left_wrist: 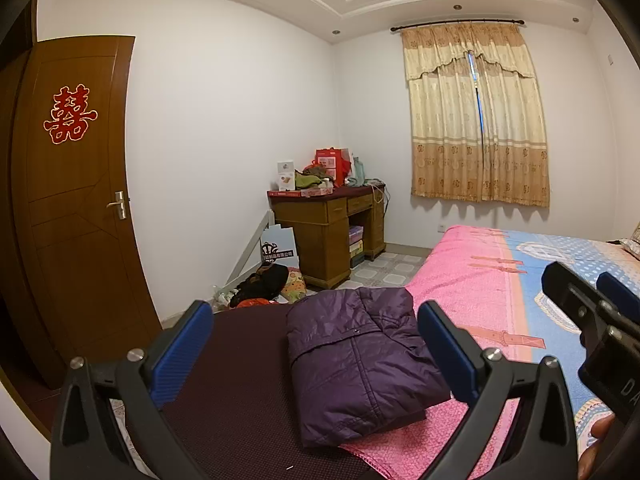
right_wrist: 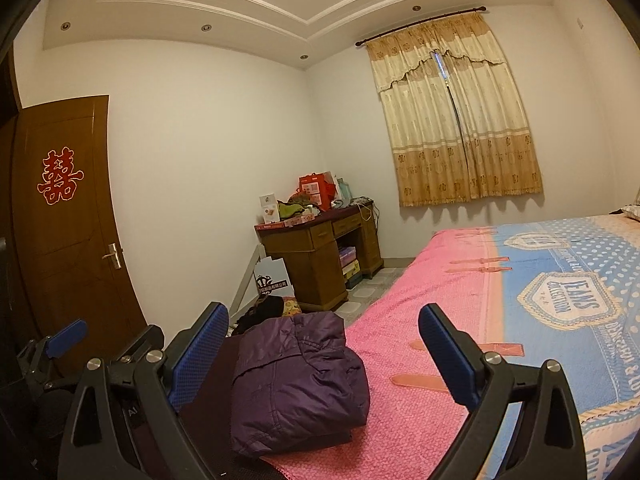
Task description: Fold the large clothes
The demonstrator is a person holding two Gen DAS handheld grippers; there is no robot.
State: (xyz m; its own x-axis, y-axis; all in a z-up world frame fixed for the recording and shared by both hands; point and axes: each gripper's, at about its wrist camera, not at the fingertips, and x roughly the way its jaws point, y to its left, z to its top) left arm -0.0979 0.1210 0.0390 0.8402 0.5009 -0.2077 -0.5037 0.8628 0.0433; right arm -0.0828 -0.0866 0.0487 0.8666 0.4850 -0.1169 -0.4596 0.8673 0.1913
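A dark purple padded jacket [left_wrist: 360,360] lies folded into a compact bundle at the near end of the bed, half on a dark maroon cover [left_wrist: 240,380] and half on the pink and blue bedspread [left_wrist: 500,292]. My left gripper [left_wrist: 316,352] is open and empty, held above and in front of the jacket. My right gripper [right_wrist: 324,356] is open and empty too, with the jacket [right_wrist: 296,384] below between its blue pads. The right gripper also shows at the right edge of the left wrist view [left_wrist: 592,300]; the left one shows at the left in the right wrist view [right_wrist: 66,338].
A wooden desk [left_wrist: 328,228] piled with boxes and clothes stands in the far corner. Bags and clothes [left_wrist: 268,284] lie on the floor beside it. A brown door [left_wrist: 80,208] with a red paper sign is at the left. A curtained window [left_wrist: 476,120] is behind the bed.
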